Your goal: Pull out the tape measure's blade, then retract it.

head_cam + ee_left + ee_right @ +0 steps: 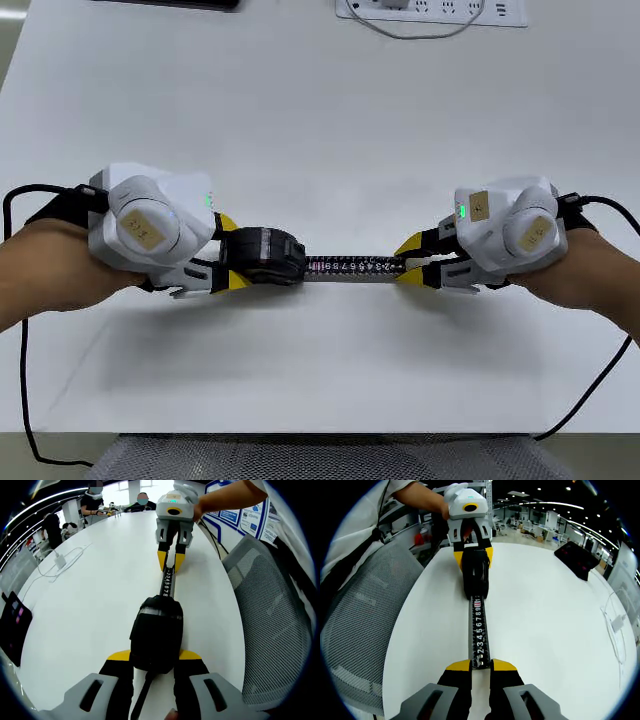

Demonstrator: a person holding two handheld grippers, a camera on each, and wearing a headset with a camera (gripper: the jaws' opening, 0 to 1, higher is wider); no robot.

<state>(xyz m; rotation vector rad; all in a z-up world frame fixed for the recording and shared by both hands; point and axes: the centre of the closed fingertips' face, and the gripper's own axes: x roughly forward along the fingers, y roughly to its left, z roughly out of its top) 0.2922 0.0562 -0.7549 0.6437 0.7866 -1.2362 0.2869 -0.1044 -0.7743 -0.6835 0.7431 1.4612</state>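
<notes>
A black tape measure (263, 256) rests on the white table (320, 130); my left gripper (230, 262) is shut on its case (156, 632). A short length of numbered blade (353, 266) runs rightward from the case. My right gripper (407, 260) is shut on the blade's end, the yellow fingertips (458, 665) pinching it near the low numbers. The blade (479, 630) stretches straight from those tips to the case (475, 572), with the left gripper (472, 555) behind it. In the left gripper view the blade (167, 582) leads to the right gripper (170, 562).
A white power strip (435, 10) with a cable lies at the table's far edge. A mesh chair (320, 458) sits under the near edge. Black cables (25, 380) hang from both grippers. A dark tablet (577, 555) rests on the table's far side.
</notes>
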